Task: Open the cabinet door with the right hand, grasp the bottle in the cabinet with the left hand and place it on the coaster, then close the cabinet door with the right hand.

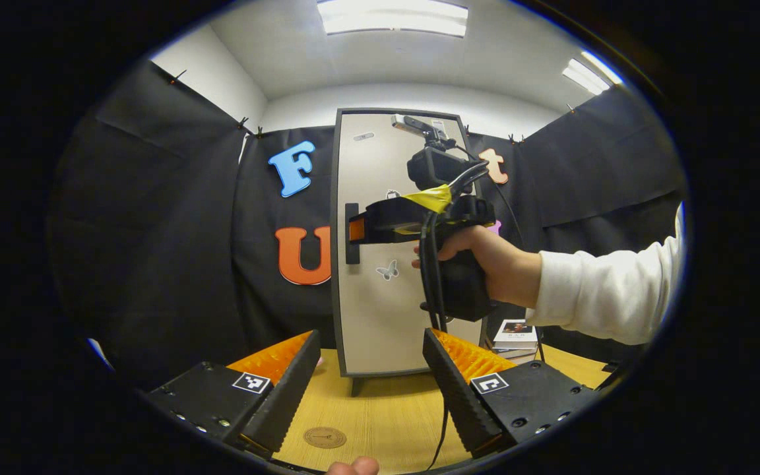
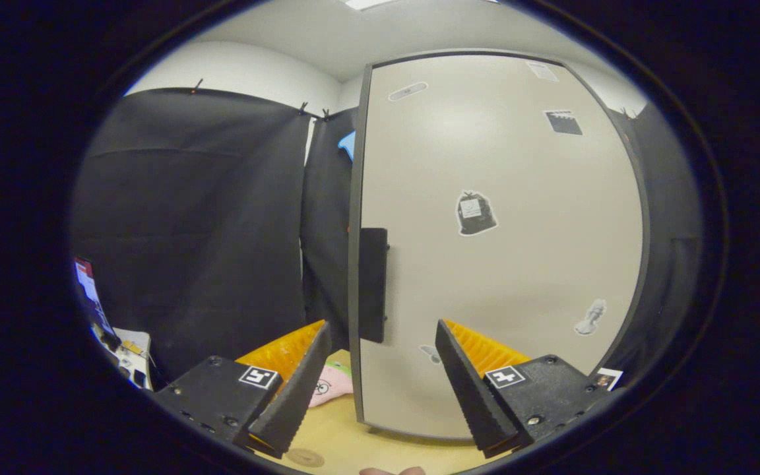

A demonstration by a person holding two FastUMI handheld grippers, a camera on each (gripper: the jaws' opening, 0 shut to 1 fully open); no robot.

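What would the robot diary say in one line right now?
stage: reaching for handle | cabinet door: closed | right gripper: open, near door handle | left gripper: open, waiting over table | coaster: bare

Right tongs (image 1: 352,229) at closed cabinet door's (image 1: 380,310) handle (image 1: 351,254); left tongs (image 1: 371,389) agape.

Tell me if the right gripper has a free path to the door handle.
Probably yes. The right gripper is open, right by the handle on the closed door, with nothing between them.

Beige, dark-framed cabinet door (image 1: 393,310) shut, upright on the wooden table — round coaster (image 1: 324,437) lying flat in front.
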